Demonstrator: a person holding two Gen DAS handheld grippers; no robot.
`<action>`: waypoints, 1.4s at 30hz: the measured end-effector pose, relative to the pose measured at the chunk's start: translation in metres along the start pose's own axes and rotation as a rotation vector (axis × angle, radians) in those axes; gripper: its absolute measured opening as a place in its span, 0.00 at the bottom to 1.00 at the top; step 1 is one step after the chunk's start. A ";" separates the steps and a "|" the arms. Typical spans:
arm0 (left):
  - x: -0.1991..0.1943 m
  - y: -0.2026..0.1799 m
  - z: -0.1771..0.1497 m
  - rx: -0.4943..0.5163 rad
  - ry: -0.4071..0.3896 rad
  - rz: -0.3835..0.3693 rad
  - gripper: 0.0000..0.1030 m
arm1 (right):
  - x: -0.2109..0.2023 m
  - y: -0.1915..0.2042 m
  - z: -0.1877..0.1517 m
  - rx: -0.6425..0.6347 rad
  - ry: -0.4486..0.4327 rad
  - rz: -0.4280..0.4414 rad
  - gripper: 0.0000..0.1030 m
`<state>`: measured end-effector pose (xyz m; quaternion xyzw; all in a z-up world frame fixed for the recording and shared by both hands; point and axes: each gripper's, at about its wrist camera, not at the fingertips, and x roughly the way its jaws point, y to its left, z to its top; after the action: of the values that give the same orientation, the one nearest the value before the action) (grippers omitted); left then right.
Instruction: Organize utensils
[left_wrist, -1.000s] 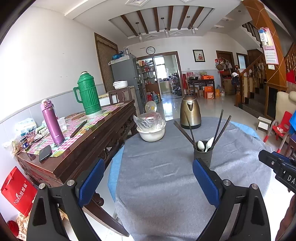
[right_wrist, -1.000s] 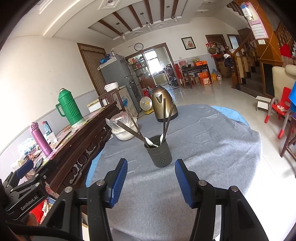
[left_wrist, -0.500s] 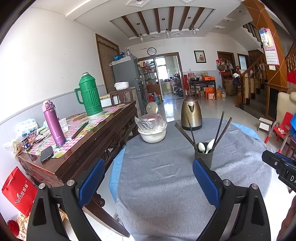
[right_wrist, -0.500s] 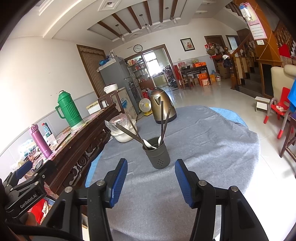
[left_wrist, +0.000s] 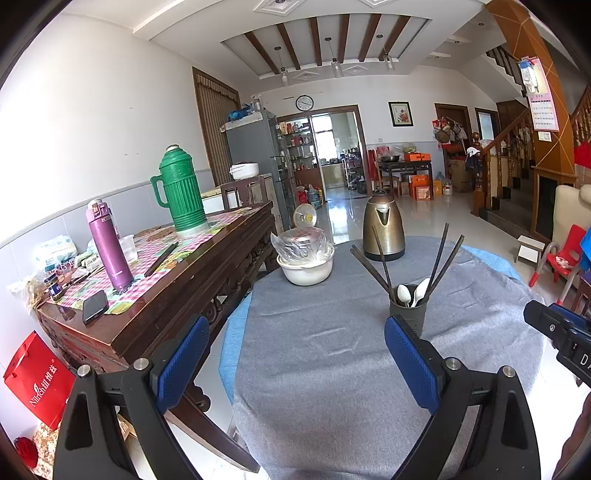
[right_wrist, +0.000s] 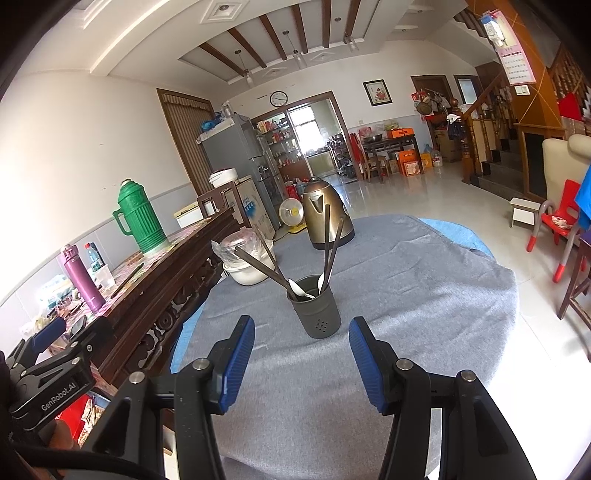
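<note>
A dark grey utensil holder (right_wrist: 314, 308) stands upright on the grey-clothed round table (right_wrist: 406, 295). It holds several dark chopsticks (right_wrist: 327, 236) and white spoons (right_wrist: 299, 288). It also shows in the left wrist view (left_wrist: 407, 309), with chopsticks (left_wrist: 439, 258) and spoons (left_wrist: 403, 294). My right gripper (right_wrist: 302, 363) is open and empty, just short of the holder. My left gripper (left_wrist: 297, 363) is open and empty, held back from the table's near left edge, the holder beyond its right finger. The right gripper's body (left_wrist: 561, 336) shows at the left view's right edge.
A brass kettle (left_wrist: 383, 229) and a white bowl wrapped in plastic (left_wrist: 306, 254) sit at the table's far side. A wooden sideboard (left_wrist: 166, 295) on the left carries a green thermos (left_wrist: 181, 190), a purple bottle (left_wrist: 109, 245) and a phone (left_wrist: 95, 305).
Both grippers have drawn back slightly from the holder, which looks a little smaller and farther. Both stay open. Nothing on the table has moved.
</note>
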<state>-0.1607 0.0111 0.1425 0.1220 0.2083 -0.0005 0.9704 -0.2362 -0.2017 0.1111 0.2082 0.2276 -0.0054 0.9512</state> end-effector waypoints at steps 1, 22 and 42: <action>0.000 0.000 0.000 0.000 0.000 0.000 0.93 | 0.000 0.000 0.000 -0.001 0.000 0.000 0.56; -0.004 0.001 -0.001 -0.012 -0.007 0.008 0.93 | -0.003 0.003 0.000 -0.007 -0.007 0.004 0.56; -0.004 0.001 -0.002 -0.016 -0.007 0.010 0.93 | -0.006 0.006 0.000 -0.013 -0.015 0.005 0.56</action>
<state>-0.1654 0.0122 0.1431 0.1153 0.2041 0.0058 0.9721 -0.2413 -0.1973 0.1165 0.2026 0.2202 -0.0033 0.9542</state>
